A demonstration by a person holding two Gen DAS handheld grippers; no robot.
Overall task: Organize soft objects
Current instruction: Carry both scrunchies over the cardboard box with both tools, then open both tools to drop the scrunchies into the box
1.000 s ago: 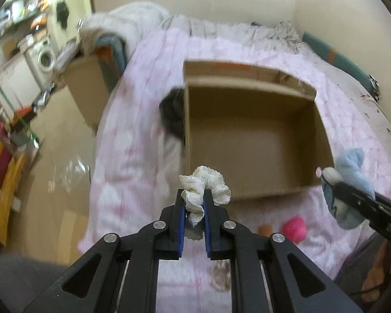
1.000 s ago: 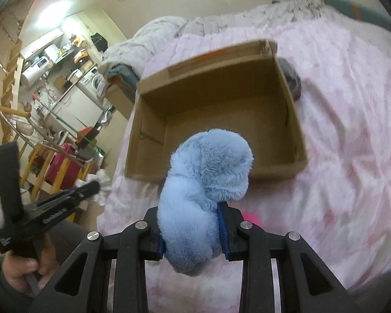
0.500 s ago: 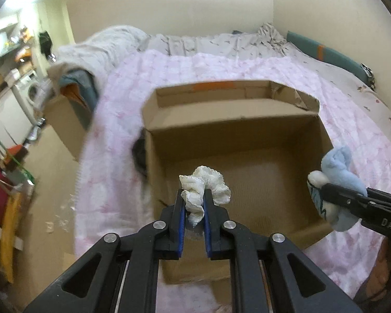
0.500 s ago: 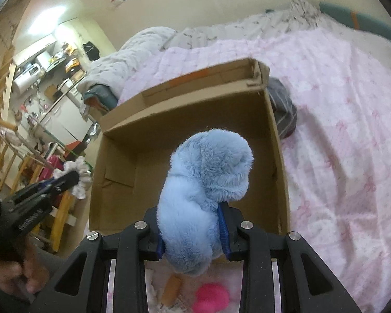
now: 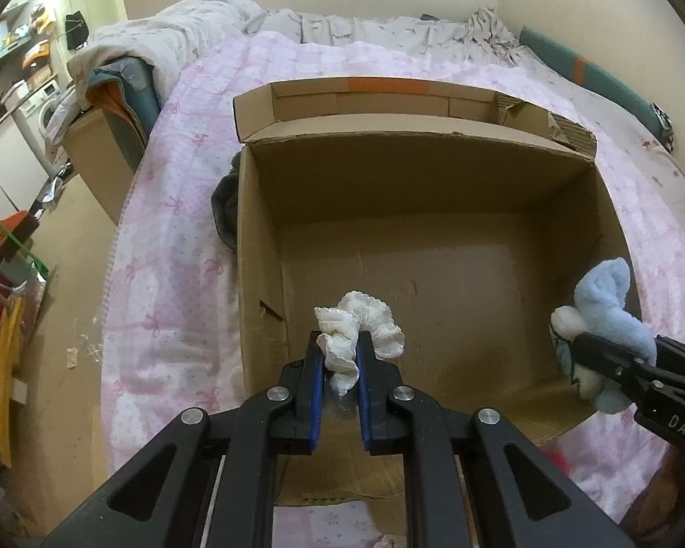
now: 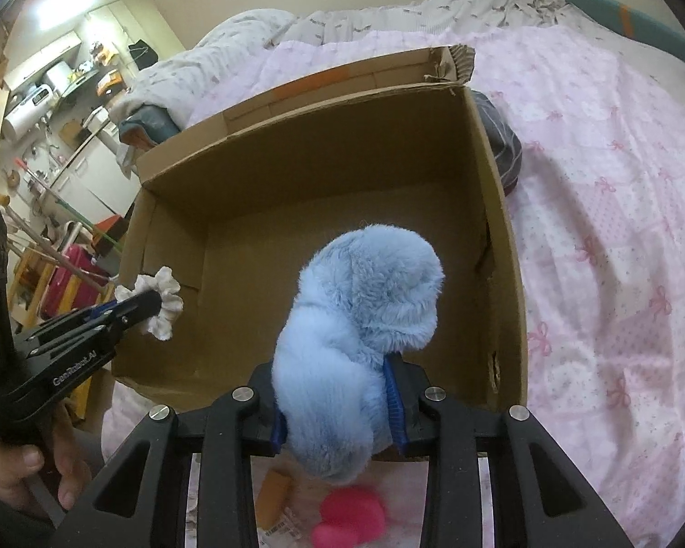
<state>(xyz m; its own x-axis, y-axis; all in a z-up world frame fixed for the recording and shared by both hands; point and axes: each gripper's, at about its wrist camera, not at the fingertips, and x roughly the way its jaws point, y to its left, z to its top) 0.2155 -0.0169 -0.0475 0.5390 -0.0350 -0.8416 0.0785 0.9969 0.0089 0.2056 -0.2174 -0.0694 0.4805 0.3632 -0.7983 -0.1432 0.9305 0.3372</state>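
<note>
Left gripper (image 5: 338,356) is clamped on white scrunchie (image 5: 358,326), right gripper (image 6: 338,399) on blue plush (image 6: 360,319), over cardboard box (image 5: 260,246). Each is best lowered inside the walls before release.

Pink-quilted bed (image 6: 616,210); on it: open cardboard box (image 5: 260,246); dark bundle (image 6: 504,150); pink plush (image 6: 349,520).

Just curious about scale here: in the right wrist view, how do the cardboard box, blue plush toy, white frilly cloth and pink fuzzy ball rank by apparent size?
1. cardboard box
2. blue plush toy, inflated by nearness
3. pink fuzzy ball, partly hidden
4. white frilly cloth
</note>
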